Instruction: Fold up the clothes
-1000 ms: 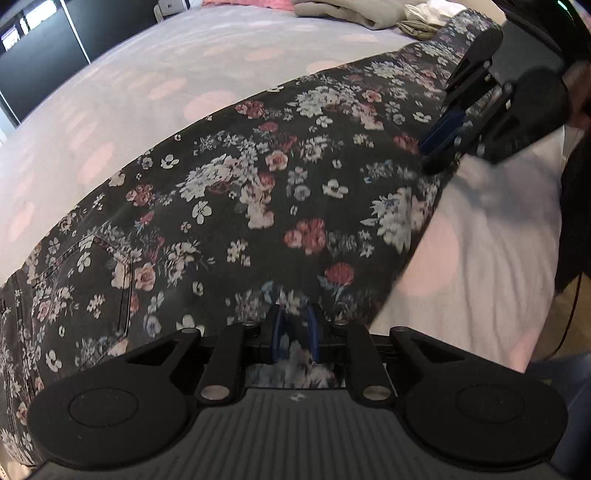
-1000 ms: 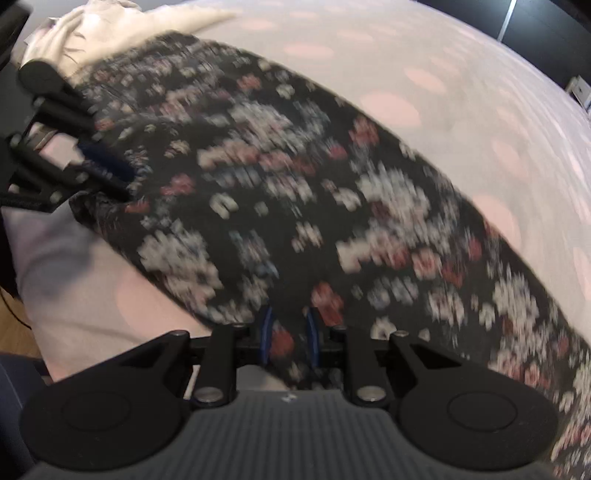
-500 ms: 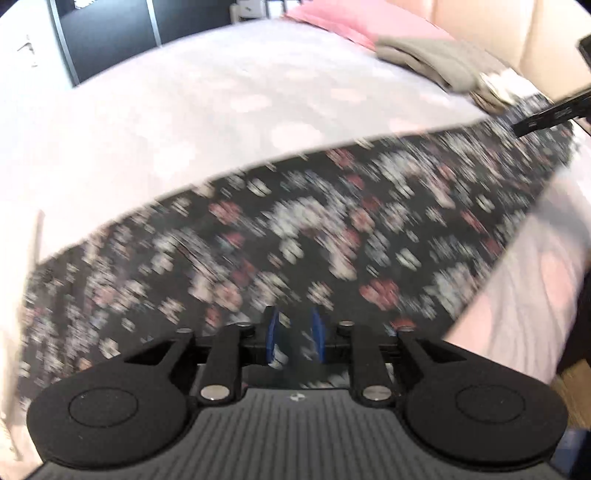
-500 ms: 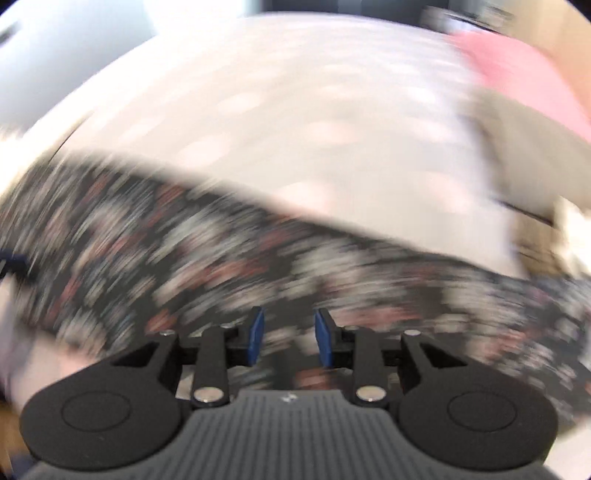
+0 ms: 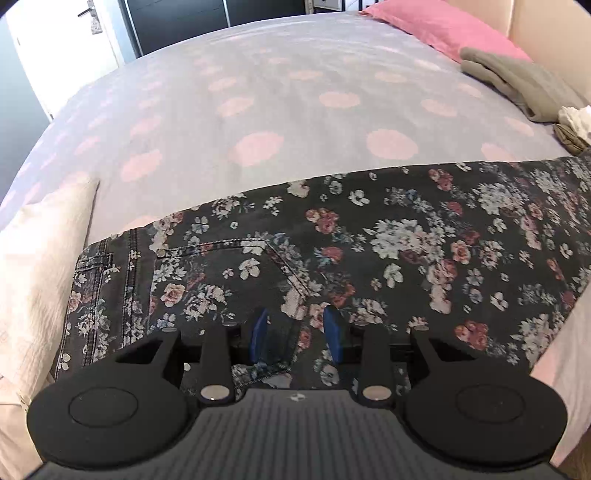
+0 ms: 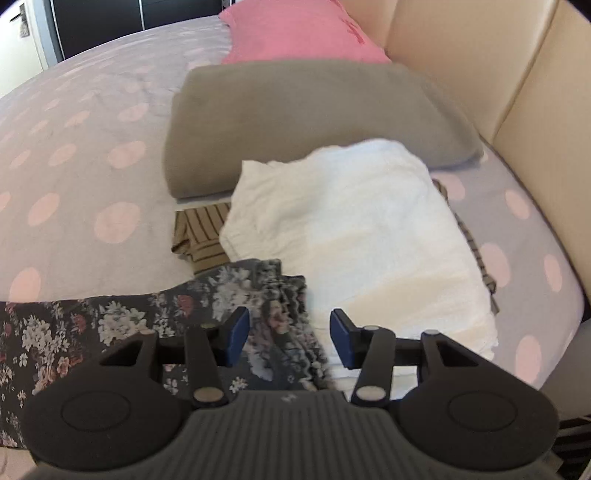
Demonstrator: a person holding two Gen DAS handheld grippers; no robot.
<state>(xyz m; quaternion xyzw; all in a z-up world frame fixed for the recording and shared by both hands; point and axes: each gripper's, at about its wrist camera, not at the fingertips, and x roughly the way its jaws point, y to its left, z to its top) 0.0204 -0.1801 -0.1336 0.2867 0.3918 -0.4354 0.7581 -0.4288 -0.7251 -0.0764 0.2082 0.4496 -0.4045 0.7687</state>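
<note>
A bed [image 5: 280,92] with a pale lilac sheet dotted in pink fills both views, with a padded beige headboard [image 6: 491,55] along its far side and a pink pillow [image 6: 295,33] at its head. The floral trousers [image 5: 388,251], dark with white and red flowers, lie flat and stretched lengthwise along the near edge of the bed, the waistband and a stitched back pocket toward the left end. A cream cloth [image 5: 33,258] lies just beside the waistband.

The left gripper [image 5: 295,334] hovers over the hip area of the trousers, its jaws parted with fabric showing between the blue pads but not pinched. The right gripper [image 6: 290,338] sits at the leg end, its jaws wide apart; the rumpled hem of the trousers [image 6: 280,306] lies between them, loose and blurred.

Beyond the hem rests a folded white garment [image 6: 354,236], lying on a tan striped garment [image 6: 201,232]. Behind these a folded grey-brown garment [image 6: 303,114] lies against the pink pillow.
</note>
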